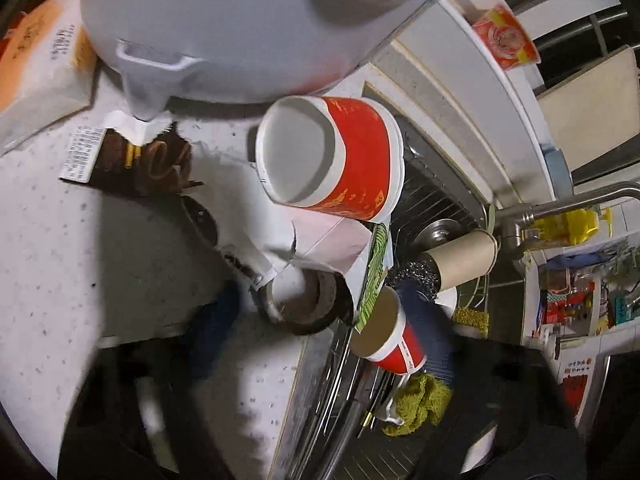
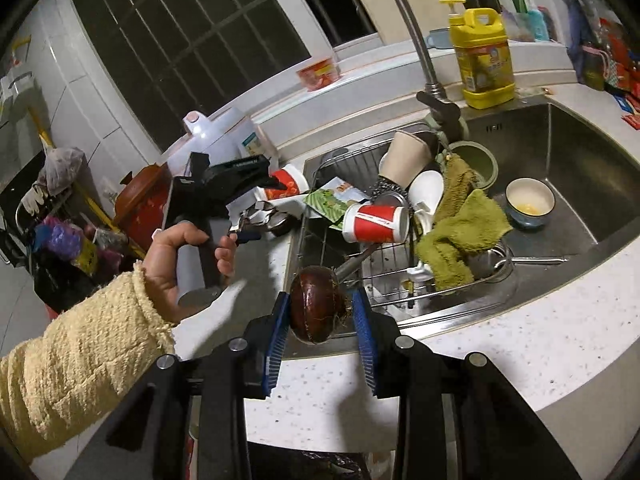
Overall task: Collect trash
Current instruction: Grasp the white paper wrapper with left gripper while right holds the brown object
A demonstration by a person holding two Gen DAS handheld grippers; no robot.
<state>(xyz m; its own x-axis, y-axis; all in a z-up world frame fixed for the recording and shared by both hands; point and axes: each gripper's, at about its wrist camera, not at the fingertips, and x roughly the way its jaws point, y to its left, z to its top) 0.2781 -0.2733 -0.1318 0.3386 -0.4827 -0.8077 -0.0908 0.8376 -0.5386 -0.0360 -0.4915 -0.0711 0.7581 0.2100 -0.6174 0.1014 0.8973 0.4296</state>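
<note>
My right gripper (image 2: 320, 316) is shut on a round dark brown husk (image 2: 316, 304) and holds it above the counter edge by the sink. My left gripper (image 1: 320, 312) hangs over a pile of trash on the counter; its blue fingers (image 1: 216, 320) are blurred and straddle a brown shell piece (image 1: 308, 304) under torn white paper (image 1: 304, 240). I cannot tell if it is shut. A red noodle bowl (image 1: 344, 156) lies on its side behind, with a brown wrapper (image 1: 140, 160). A red paper cup (image 1: 392, 340) lies on the sink rack, also seen in the right wrist view (image 2: 376, 222).
A white rice cooker (image 1: 224, 20) stands behind the pile. A green snack packet (image 2: 332, 200), a cardboard tube (image 1: 464, 256), a green cloth (image 2: 460, 232) and a bowl (image 2: 530, 202) lie in the sink (image 2: 580, 128). A yellow detergent bottle (image 2: 482, 56) and tap (image 2: 416, 28) stand behind.
</note>
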